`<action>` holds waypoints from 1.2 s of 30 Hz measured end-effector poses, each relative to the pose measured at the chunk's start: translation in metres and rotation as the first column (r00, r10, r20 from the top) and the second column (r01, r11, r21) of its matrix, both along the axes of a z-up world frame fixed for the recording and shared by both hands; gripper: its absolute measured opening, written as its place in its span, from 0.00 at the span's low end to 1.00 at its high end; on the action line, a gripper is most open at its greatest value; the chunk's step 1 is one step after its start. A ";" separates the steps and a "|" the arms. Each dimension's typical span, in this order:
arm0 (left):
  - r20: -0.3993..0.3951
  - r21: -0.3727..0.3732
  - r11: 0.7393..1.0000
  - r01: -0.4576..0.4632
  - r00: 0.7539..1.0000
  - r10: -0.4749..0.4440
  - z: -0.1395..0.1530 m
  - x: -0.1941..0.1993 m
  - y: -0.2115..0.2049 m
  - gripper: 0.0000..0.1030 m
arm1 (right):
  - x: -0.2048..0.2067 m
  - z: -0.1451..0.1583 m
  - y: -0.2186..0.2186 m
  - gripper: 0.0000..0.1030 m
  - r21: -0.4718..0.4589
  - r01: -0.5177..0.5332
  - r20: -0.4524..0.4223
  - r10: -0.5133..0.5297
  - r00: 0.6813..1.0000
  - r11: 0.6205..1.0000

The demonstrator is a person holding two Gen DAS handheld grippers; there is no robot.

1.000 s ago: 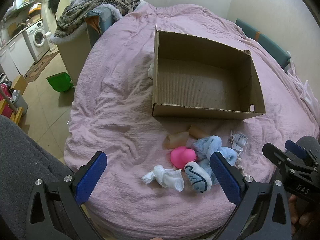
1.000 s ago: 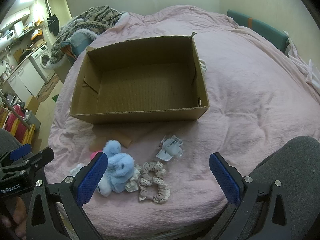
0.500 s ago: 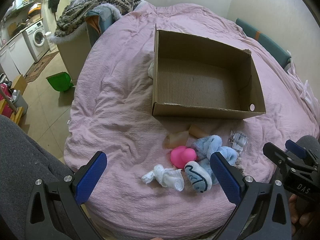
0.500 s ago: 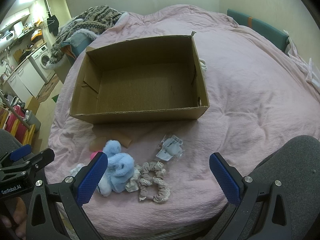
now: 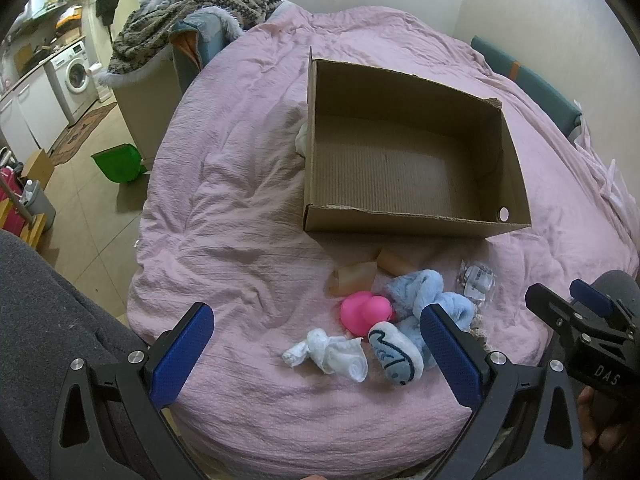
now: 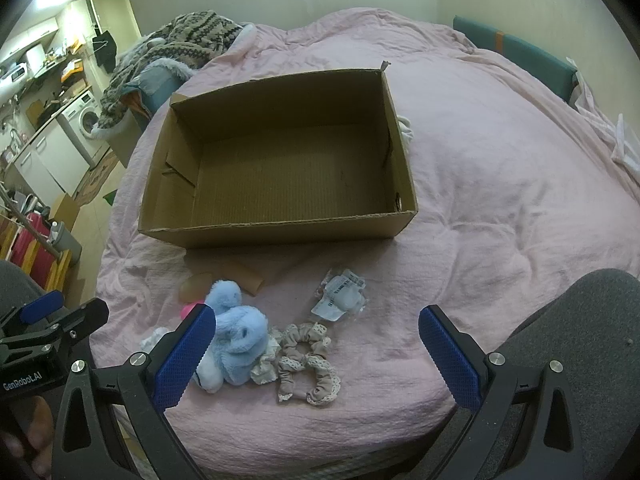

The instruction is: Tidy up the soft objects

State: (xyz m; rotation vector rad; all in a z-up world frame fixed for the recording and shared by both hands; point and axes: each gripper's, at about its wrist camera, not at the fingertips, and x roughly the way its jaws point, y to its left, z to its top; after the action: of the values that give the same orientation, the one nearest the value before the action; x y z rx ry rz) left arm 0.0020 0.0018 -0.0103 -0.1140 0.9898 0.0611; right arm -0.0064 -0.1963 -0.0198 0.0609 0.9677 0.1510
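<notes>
An empty cardboard box (image 5: 516, 184) (image 6: 276, 234) sits open on the pink bed. In front of it lies a pile of soft things: a blue fluffy toy (image 5: 424, 292) (image 6: 240, 336), a pink rubber ball shape (image 5: 364, 312), white rolled socks (image 5: 332, 354), a white slipper with blue marks (image 5: 394, 354), beige lace scrunchies (image 6: 308, 360), a clear plastic packet (image 5: 476, 278) (image 6: 340, 296) and two tan pieces (image 5: 356, 276). My left gripper (image 5: 316, 344) is open and empty just before the pile. My right gripper (image 6: 316, 344) is open and empty over the scrunchies.
The pink duvet (image 5: 240, 184) (image 6: 500, 184) covers the bed. A chair piled with knitted clothes (image 5: 192, 12) stands at the back left. The floor with a green bin (image 5: 118, 162) drops off on the left. Grey-clad knees (image 6: 568, 320) are close by.
</notes>
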 end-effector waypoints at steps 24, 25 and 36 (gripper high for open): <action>-0.339 -0.136 0.983 -0.120 0.938 0.068 -0.051 0.046 0.041 0.93 | 0.038 -0.025 -0.034 1.00 0.168 0.090 -0.227 -0.051 0.973 0.982; -0.389 -0.148 0.982 -0.113 0.920 0.047 -0.063 0.049 0.038 0.91 | 0.039 -0.026 -0.036 1.00 0.167 0.098 -0.232 -0.057 0.971 0.981; -0.547 -0.170 0.981 -0.097 0.837 -0.012 -0.120 0.052 0.014 0.37 | 0.043 -0.041 -0.042 1.00 0.213 0.136 -0.289 -0.071 0.955 0.968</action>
State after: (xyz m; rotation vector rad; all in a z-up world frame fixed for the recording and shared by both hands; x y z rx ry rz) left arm 0.0541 0.0155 -0.1301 -0.3091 1.5707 0.0393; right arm 0.0370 -0.2381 -0.0608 0.3552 1.2232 0.1600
